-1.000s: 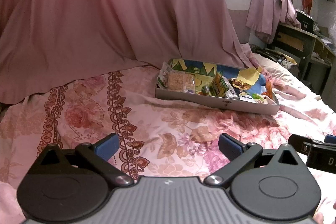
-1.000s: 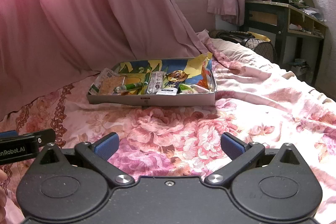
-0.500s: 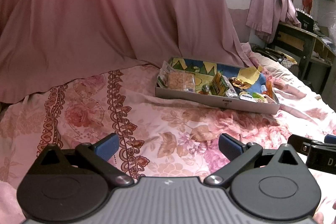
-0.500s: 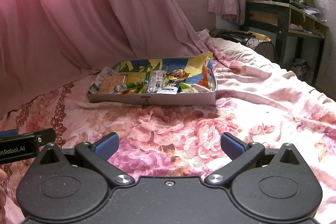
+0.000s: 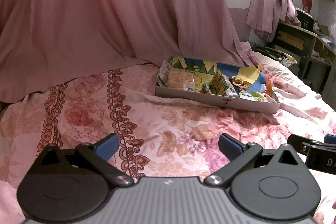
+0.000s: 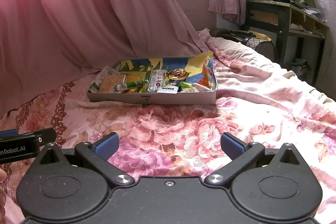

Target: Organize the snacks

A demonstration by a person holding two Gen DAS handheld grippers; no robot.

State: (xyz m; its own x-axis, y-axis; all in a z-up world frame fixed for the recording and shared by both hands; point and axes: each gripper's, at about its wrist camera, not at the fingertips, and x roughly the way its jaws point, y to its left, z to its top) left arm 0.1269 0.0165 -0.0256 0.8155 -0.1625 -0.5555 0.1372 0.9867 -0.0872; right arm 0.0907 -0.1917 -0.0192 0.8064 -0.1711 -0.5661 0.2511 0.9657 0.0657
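Left tool (image 5: 168,145) wide open, empty, low over the floral bed (image 5: 147,119). Shallow snack box (image 5: 210,96) well beyond, far right, sitting on the bed: cracker pack (image 5: 180,80) at its left end, small green-yellow carton (image 5: 218,82) mid, wrappers right, labels unreadable. Right tool (image 5: 315,150) at right edge.

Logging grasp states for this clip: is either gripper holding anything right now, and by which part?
Nothing is held. The left gripper and right gripper are open over the pink floral bedsheet, short of the shallow grey cardboard snack tray.
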